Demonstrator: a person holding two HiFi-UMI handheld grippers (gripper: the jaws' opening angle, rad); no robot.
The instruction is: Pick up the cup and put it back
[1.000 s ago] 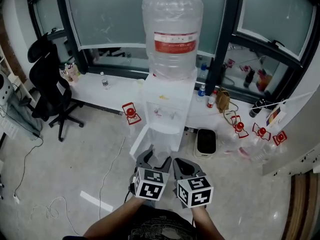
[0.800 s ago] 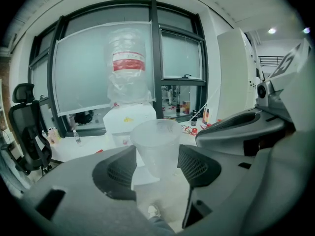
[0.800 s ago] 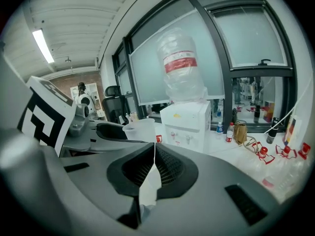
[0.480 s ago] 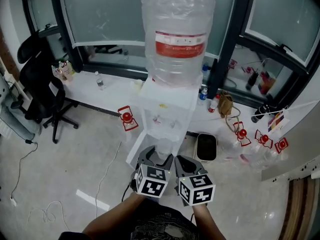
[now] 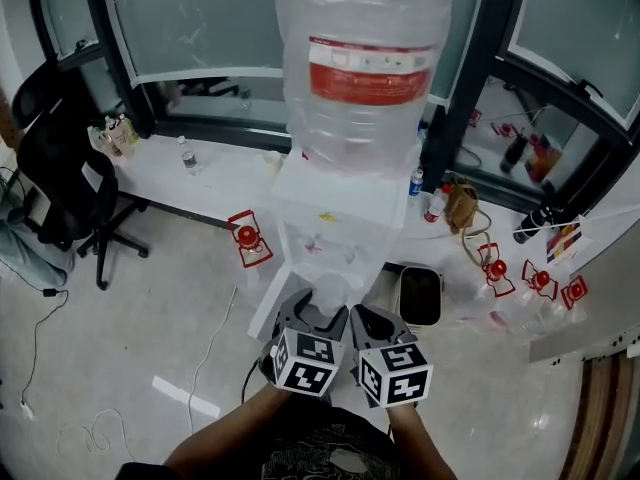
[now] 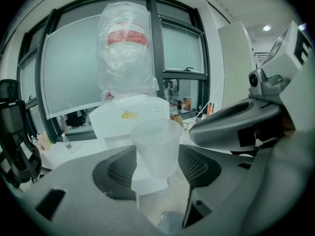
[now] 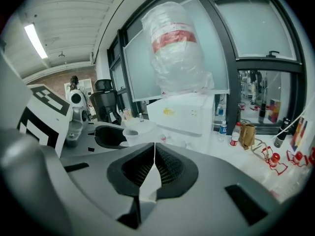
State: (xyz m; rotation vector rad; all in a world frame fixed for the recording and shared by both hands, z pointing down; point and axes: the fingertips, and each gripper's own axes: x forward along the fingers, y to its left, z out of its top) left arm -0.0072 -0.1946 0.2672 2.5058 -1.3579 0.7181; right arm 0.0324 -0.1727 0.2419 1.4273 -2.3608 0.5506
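Cup (image 6: 156, 146), clear plastic and upright, is clamped between the jaws of your left gripper (image 5: 313, 314), with its rim rising past the dark pads (image 6: 115, 173). Your right gripper (image 7: 153, 154) is just beside the left one, on its right, with its jaws pressed together and nothing between them. Ahead of both grippers stands the white water dispenser (image 5: 335, 203), close to the cup, with a plastic-wrapped bottle (image 5: 365, 68) on top.

head view looks down; gripper views face dispenser (image 5: 340, 190).
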